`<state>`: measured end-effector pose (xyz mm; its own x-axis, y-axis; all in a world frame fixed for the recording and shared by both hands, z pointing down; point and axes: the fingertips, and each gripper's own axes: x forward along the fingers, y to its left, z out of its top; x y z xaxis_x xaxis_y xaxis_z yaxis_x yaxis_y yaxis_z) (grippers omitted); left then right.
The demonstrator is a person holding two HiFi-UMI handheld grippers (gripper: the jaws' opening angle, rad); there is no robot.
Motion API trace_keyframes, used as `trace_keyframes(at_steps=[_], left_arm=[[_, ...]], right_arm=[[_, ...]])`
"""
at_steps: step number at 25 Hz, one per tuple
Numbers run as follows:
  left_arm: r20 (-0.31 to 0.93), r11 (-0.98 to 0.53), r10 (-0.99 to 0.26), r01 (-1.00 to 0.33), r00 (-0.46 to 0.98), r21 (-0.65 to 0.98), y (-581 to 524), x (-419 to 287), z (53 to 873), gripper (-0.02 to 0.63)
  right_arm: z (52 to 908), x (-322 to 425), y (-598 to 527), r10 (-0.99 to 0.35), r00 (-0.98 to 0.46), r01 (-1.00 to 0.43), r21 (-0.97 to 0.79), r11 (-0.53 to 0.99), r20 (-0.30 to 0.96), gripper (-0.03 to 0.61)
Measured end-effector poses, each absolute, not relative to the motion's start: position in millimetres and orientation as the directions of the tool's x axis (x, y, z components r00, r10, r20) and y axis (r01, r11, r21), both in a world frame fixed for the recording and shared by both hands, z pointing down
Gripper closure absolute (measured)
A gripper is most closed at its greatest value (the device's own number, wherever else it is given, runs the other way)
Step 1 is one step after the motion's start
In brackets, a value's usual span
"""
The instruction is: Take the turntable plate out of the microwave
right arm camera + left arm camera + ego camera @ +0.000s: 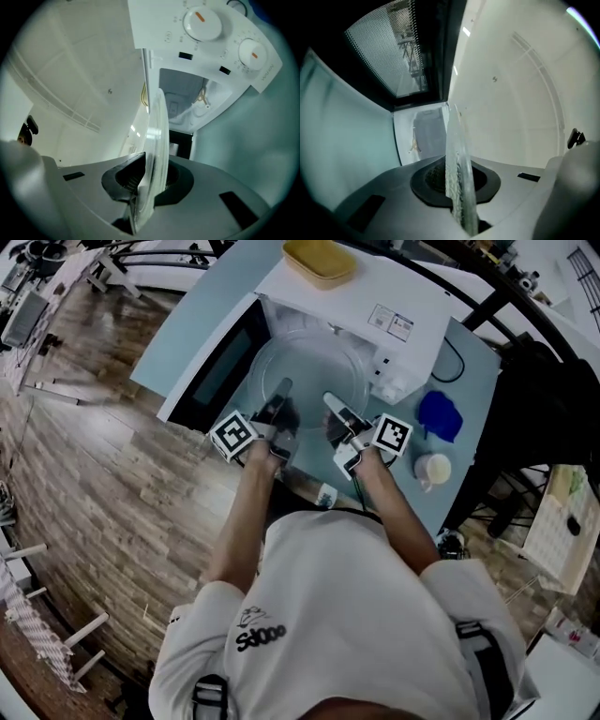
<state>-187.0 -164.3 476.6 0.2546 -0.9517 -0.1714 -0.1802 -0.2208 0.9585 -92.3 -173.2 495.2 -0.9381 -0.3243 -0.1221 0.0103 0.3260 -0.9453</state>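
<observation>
Arms stretch forward; left gripper (281,393) and right gripper (335,404) fingers (393,201) pinch the plate (309,360). Knobs (201,22) show only past right fingers.

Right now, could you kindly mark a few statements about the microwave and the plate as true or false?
The left gripper and the right gripper both clamp the glass plate: true.
The door of the microwave is shut: false, it stands open.
A yellow dish sits on top of the microwave: true.
The blue cloth lies inside the microwave: false, it lies on the table beside it.
</observation>
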Motion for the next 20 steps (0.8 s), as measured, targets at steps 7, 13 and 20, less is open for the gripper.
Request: trace_keyframes(at_steps=[7, 13, 20], left_arm=[[-0.257, -0.304, -0.942, -0.228, 0.214, 0.925, -145, -191, 412, 0.575], [-0.323, -0.363, -0.928, -0.266, 0.185, 0.893, -130, -195, 368, 0.575], [-0.354, -0.395, -0.917, -0.299, 0.185, 0.869, -122, -192, 343, 0.575]], right_arm=[[436, -100, -165, -0.273, -0.937, 0.098, -0.913, 0.396, -0.218, 0.551], [389, -106, -157, -0.227, -0.932, 0.162, -0.883, 0.441, -0.284, 0.551], [365, -102, -151, -0.203, -0.927, 0.186, -0.855, 0.484, -0.316, 0.552]])
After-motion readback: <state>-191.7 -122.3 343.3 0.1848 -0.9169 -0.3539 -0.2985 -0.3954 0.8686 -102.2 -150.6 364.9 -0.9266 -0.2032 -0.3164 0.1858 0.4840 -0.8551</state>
